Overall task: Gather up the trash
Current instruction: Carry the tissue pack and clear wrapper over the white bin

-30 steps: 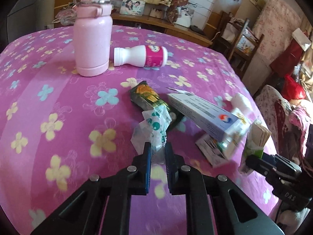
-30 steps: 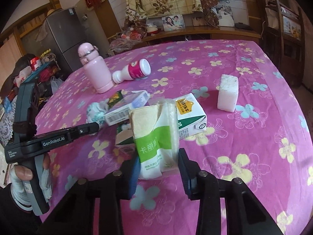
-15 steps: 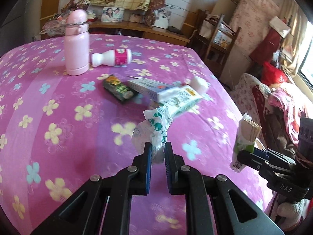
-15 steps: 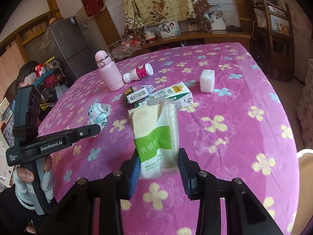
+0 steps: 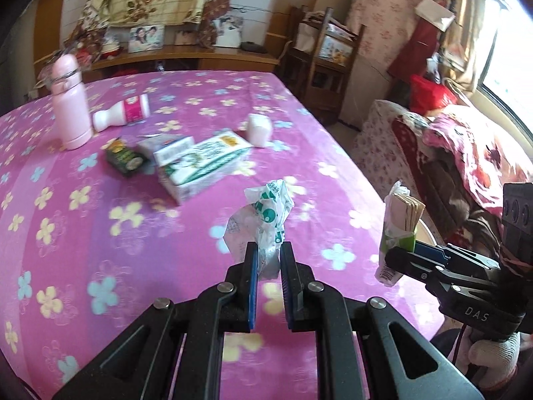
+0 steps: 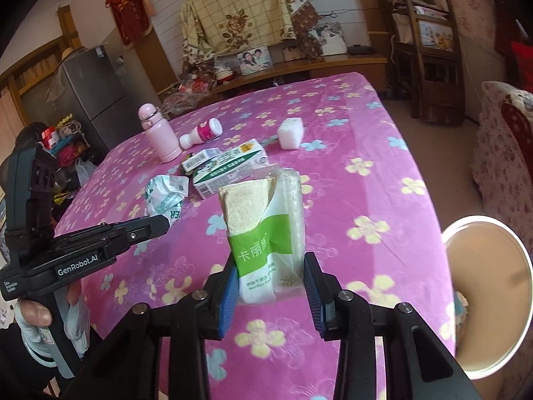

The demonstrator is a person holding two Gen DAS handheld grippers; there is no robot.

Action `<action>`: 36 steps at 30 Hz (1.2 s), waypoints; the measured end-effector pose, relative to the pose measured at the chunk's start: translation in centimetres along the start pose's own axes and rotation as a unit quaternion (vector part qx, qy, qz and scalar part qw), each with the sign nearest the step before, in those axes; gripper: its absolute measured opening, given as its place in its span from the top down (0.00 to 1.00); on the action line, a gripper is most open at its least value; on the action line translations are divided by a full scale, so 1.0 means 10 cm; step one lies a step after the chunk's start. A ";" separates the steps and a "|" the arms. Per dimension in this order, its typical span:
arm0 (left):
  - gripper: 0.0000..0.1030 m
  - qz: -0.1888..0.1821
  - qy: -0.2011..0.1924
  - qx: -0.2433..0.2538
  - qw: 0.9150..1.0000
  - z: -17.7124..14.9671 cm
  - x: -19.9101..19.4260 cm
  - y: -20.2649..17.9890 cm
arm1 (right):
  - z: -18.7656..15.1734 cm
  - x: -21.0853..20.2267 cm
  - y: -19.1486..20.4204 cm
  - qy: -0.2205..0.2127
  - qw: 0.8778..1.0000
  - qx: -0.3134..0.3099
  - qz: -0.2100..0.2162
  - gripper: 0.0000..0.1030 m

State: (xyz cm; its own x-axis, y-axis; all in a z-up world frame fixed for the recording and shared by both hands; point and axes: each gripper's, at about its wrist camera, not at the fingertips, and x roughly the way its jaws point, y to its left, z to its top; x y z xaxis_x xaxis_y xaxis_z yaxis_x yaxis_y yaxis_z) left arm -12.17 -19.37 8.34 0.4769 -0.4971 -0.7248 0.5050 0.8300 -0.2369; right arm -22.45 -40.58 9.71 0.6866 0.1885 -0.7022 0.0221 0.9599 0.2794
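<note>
**Both loads carried back toward the bin**

Both grippers have drawn back from the pile to the table edge. The left gripper (image 5: 268,260) pinches a crumpled wrapper (image 5: 263,213); the right gripper (image 6: 271,286) clamps a tissue pack (image 6: 266,233). A round bin (image 6: 489,300), probably for trash, sits right. Farther off, carton (image 6: 230,166) and bottle (image 6: 201,132) remain.

Bin (image 6: 489,296) cut off, contents unclear

Crumpled white-green wrapper (image 5: 263,220) and upright green-white tissue pack (image 6: 266,240) are both held above the table.
</note>
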 end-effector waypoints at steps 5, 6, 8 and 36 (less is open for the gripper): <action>0.87 -0.014 0.005 0.027 1.000 0.01 0.08 -0.34 | -0.06 -0.18 -0.22 -0.007 1.000 0.015 -0.019 0.62; 0.87 -0.016 0.005 0.032 0.999 0.01 0.10 -0.41 | -0.07 -0.21 -0.26 -0.008 1.000 0.019 -0.022 0.62; 0.87 -0.021 0.007 0.039 0.999 0.01 0.14 -0.52 | -0.09 -0.27 -0.35 -0.012 0.999 0.027 -0.028 0.62; 0.87 -0.085 0.061 0.134 0.985 -0.03 0.82 -1.96 | -0.48 -0.77 -1.76 -0.008 0.980 0.158 -0.121 0.62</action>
State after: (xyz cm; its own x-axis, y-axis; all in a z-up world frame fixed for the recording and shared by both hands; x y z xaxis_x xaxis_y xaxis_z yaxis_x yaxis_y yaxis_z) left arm -18.41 -39.65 6.86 0.2879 -0.5756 -0.7654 0.7501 0.6324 -0.1935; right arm -31.60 -57.90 7.06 0.6452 -0.0430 -0.7628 0.4079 0.8636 0.2963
